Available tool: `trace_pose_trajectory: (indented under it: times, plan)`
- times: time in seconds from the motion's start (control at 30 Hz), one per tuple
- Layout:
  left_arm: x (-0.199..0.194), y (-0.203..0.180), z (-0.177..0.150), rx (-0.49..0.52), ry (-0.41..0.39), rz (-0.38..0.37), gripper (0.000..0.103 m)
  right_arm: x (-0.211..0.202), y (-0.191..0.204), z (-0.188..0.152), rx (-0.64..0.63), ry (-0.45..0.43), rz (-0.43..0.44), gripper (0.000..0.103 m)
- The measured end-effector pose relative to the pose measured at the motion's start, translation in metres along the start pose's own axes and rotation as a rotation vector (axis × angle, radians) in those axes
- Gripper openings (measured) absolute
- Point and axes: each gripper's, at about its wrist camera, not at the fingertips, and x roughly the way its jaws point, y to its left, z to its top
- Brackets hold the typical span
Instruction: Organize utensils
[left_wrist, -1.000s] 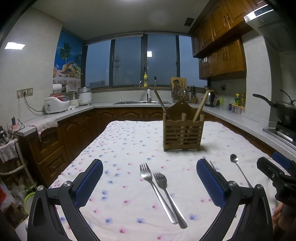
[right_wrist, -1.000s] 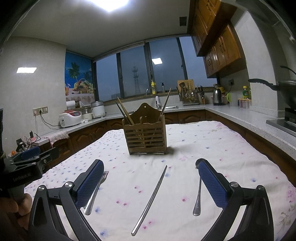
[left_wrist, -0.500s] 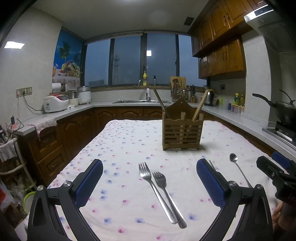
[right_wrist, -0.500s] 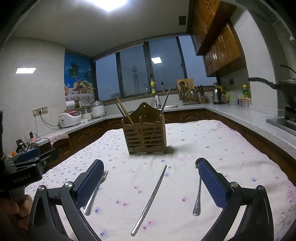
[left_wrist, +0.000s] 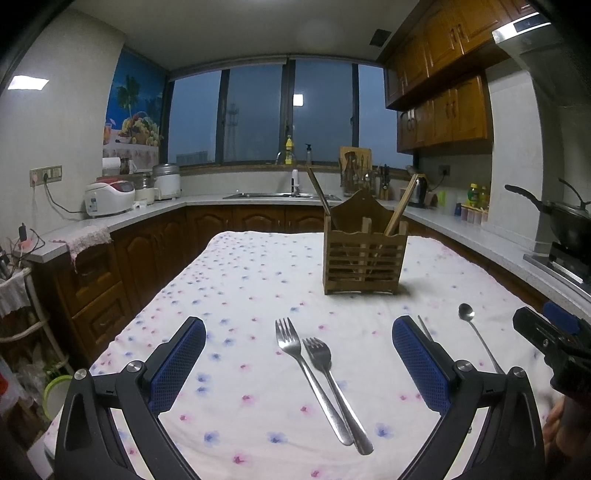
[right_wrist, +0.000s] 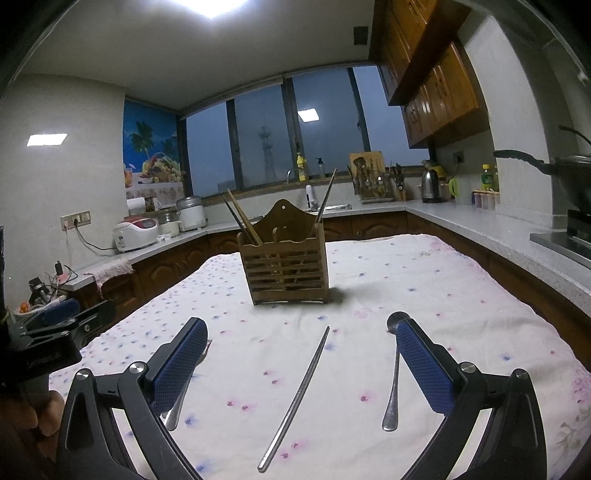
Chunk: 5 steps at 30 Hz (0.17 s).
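Almost nothing moved since a second ago: both views sit a hair differently, utensils and holder unchanged on the cloth.

Two forks (left_wrist: 317, 384) lie side by side, handles touching near the ends, tines pointing away toward the holder, between the fingers of the left gripper (left_wrist: 297, 354). That gripper is spread wide, holding nothing, hovering over the tablecloth (left_wrist: 240, 295).

Metal chopstick (right_wrist: 295, 395) lies diagonal on the cloth, centred between the fingers of the right gripper (right_wrist: 301, 356), also spread wide and empty. Long spoon (right_wrist: 393, 380) lies just inside its right finger, bowl end partly hidden behind the blue pad (right_wrist: 424, 365). One fork handle pokes out from under its other pad (rest hidden).

Wooden utensil holder (right_wrist: 286, 273) stands upright further up the table, well apart from the loose pieces. Chopsticks (right_wrist: 242, 221) lean out of its left compartment, one more out of the right side.

Around it: kitchen counter (left_wrist: 147, 210) with rice cooker (left_wrist: 109, 197), dark windows (left_wrist: 258, 118), wok (left_wrist: 565, 225) on the stove.
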Motion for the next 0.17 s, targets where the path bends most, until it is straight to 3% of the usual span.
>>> trace_pose_trajectory:
  times: [0.17]
  plan:
    - [0.0008, -0.0035, 0.0005, 0.008, 0.004, -0.008, 0.102, 0.0024, 0.001, 0.001, 0.007, 0.014, -0.002, 0.103]
